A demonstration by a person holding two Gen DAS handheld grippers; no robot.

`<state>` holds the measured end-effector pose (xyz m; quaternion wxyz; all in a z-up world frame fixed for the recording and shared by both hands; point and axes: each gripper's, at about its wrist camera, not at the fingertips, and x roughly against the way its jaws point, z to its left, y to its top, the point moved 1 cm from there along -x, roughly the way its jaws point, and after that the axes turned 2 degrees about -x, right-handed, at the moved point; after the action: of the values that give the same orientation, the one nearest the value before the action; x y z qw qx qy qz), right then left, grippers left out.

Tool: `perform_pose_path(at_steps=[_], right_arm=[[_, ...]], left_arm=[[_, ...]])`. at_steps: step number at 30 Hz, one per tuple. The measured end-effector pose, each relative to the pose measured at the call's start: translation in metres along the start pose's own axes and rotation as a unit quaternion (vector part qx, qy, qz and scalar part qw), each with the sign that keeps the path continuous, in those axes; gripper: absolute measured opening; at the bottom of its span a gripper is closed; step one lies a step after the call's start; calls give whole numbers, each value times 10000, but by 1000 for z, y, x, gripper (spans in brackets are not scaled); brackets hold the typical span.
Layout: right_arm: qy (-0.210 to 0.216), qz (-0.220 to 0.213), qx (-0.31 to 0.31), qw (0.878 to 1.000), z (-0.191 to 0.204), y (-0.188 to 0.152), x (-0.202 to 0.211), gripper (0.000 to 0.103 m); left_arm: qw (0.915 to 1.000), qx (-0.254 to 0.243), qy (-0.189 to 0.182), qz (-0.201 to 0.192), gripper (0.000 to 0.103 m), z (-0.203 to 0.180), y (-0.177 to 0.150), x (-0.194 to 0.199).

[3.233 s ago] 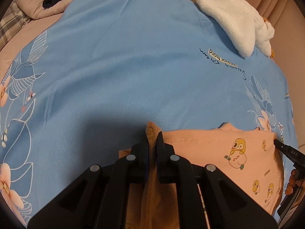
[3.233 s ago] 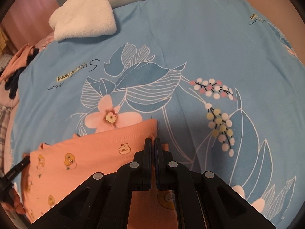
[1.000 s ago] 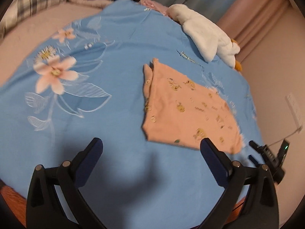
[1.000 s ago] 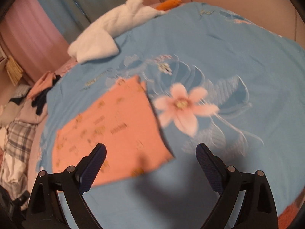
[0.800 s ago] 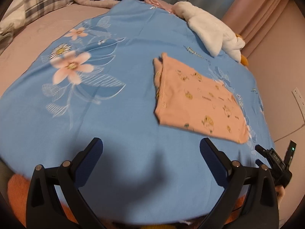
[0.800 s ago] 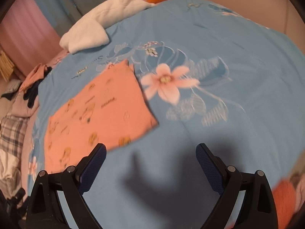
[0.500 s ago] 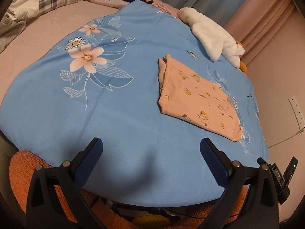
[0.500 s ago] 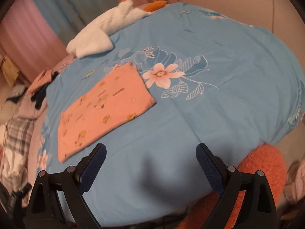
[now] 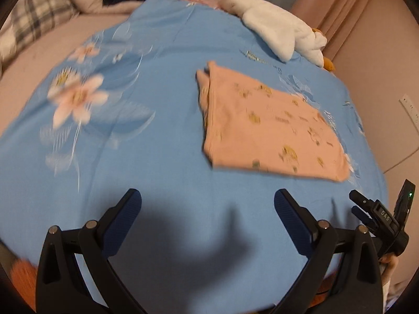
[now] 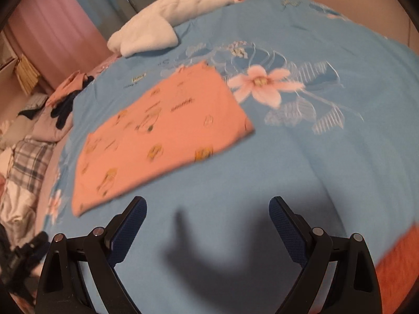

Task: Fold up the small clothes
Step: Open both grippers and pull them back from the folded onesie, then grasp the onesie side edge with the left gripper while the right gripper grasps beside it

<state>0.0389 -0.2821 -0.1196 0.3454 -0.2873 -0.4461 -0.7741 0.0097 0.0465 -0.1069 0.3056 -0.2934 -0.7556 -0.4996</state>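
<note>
A blue sheet (image 9: 162, 151) printed with pink flowers and pale leaves covers the work surface and fills most of both views; compared with half a second ago it looms larger and both cameras sit closer to it, so less of the orange rug (image 10: 398, 259) under its near edge shows. A white fluffy blanket (image 9: 277, 34) lies bunched at the far edge of the sheet, well apart from the garment, where it lay before, and a plaid cloth (image 10: 28, 162) with other loose clothes is heaped off to the side. The folded peach garment (image 9: 264, 125) with small yellow duck prints lies flat on the sheet, free of both tools — 3.2 s ago each gripper was pinched shut on one of its corners, and since then it has been let go and keeps the same folded rectangle as in the last three frames. In the right wrist view the garment (image 10: 159, 133) sits ahead and to the left, its right corner just beside the pink flower (image 10: 264, 86). The left gripper (image 9: 208, 204) has its jaws spread wide and holds nothing, hovering over bare sheet short of the garment. The right gripper (image 10: 207, 209) is likewise spread wide and empty, its shadow falling on the sheet between the fingers. Both views are motion-blurred, so fine print detail cannot be made out.
</note>
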Motion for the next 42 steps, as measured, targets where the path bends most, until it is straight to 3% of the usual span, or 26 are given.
perform_pose_path(at_steps=[4,6,11,14,17,19,20,21,22,24,26,30,34,39,42], right_arm=[[412,28,-431,9982,-13,30,-25,94],[669,-16,-526,9964,-13,39,-32,94],[883,-97,-663,9938,-7,57,-54,94],[897,-117,-562,9943,5,65,-63,88],[1070,-60,-636,9922,12,71,-76,79],[1083,-56,-638,9921,15,75,-82,64],[1062,-36,-655,9922,14,76,-84,59],[1044,-18,-685,9922,14,77,-86,45],[1040,26,-722,9920,13,78,-87,28],[1165,95,-828,9897,9,80,-85,24],[1245,96,-803,9889,9,80,-72,20],[1296,73,-660,9893,18,84,-40,19],[1071,2,-554,9927,18,79,1,19],[618,89,-494,9968,5,68,29,19],[365,130,-342,9987,1,61,33,18]], left_arm=[[9982,189,-568,-32,101,-2,30,-24],[9976,199,-670,7,101,-4,44,-41],[9950,426,-852,297,96,-9,66,-86],[9916,822,-774,629,84,-3,67,-115],[9937,773,-694,417,80,-7,68,-116],[9944,758,-603,417,70,-11,71,-119],[9945,768,-581,418,57,-11,71,-120],[9941,806,-592,431,38,-11,73,-122],[9924,902,-665,500,31,-10,73,-125],[9909,1055,-643,525,20,-7,74,-125],[9904,1121,-606,543,16,-6,75,-119],[9877,1260,-788,478,14,-14,74,-90],[9914,913,-809,481,14,-36,61,-58],[9878,859,-1055,758,14,-48,23,-36],[9888,752,-942,876,16,-50,0,-34]])
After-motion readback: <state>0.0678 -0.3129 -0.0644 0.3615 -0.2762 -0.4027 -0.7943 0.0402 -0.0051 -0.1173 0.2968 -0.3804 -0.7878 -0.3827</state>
